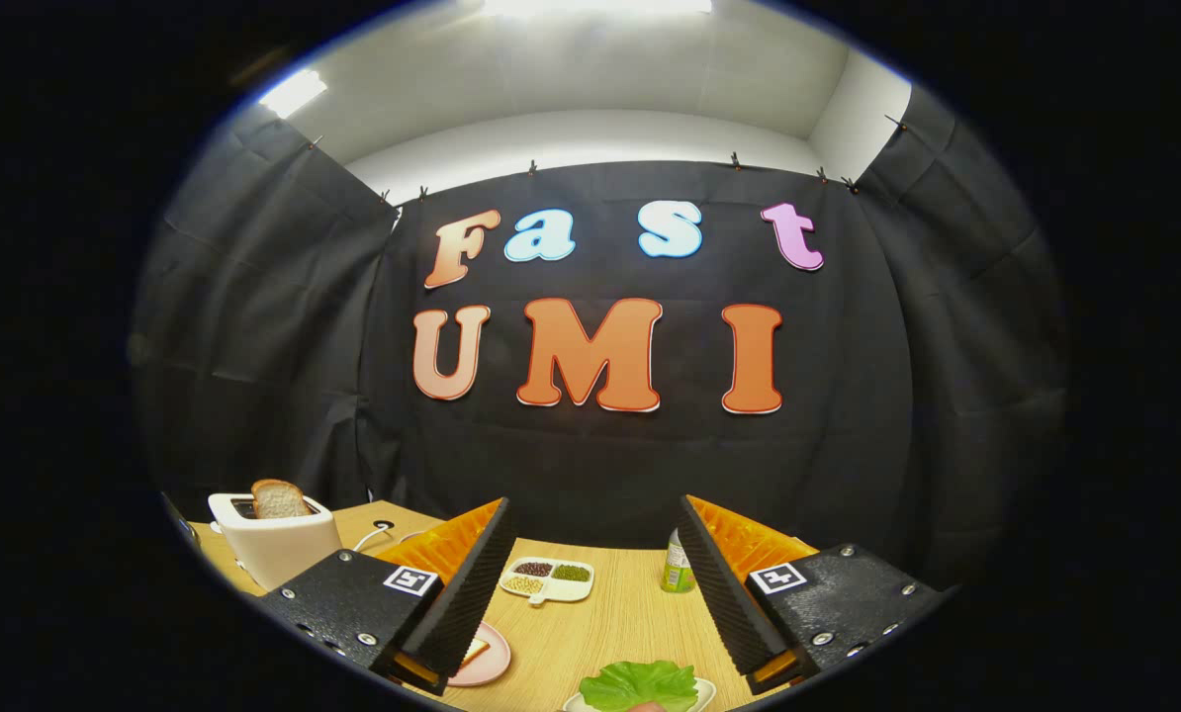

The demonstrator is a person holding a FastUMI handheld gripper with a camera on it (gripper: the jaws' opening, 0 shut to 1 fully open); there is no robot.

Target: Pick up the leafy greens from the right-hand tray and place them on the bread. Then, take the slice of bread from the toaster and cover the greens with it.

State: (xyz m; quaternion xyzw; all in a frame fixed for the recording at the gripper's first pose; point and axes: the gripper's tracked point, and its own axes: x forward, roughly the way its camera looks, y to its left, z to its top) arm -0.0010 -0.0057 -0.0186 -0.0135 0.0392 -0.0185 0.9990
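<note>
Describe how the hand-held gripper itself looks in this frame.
The hand-held gripper has two wedge-shaped fingers with ribbed inner faces, set wide apart. Each is mounted on a black textured block with silver screws and a small square black-and-white marker. No cables are visible on it.

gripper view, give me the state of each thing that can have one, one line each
gripper: open, fingers wide apart, holding nothing
white toaster: one browned slice of bread standing up out of its slot
pink round plate: holds a bread slice, no greens on it
green leafy greens: lying on a white tray, not picked up
white divided dish: compartments filled with beans
small green bottle: upright
</note>
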